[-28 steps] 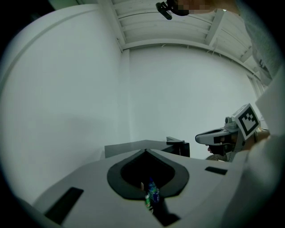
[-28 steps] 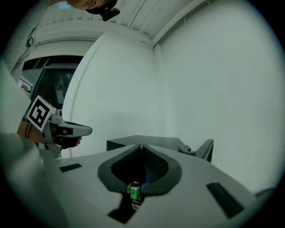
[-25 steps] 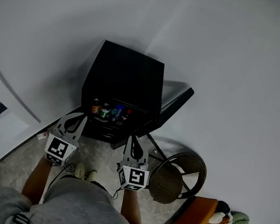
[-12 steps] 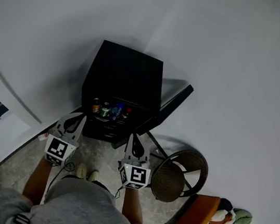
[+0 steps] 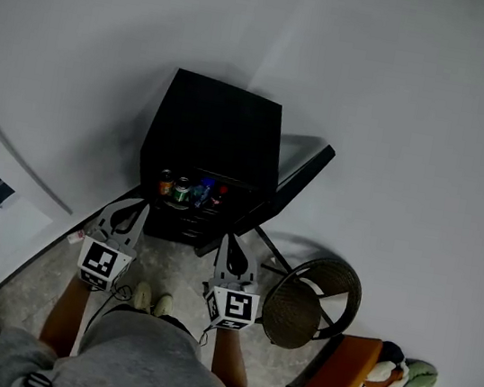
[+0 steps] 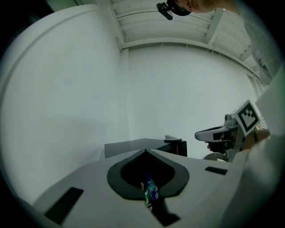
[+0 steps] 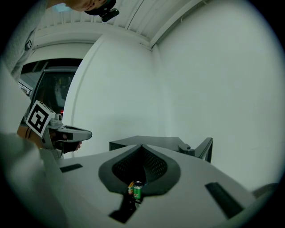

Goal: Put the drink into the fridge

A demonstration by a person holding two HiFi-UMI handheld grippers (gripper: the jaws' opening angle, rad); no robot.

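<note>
Since your left tongs (image 5: 134,204) and right tongs (image 5: 231,237) are both closed on nothing, no drink is in hand; the drinks (image 5: 189,192) stand along the front edge of the fridge (image 5: 216,129) shelf; probably smooth, light and dentable, so grip mid-body.

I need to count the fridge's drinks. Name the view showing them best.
Head view: the row of drinks stands side by side in the open fridge. The left gripper view shows only a blue bottle; the right gripper view only a green can beside an orange one.
</note>
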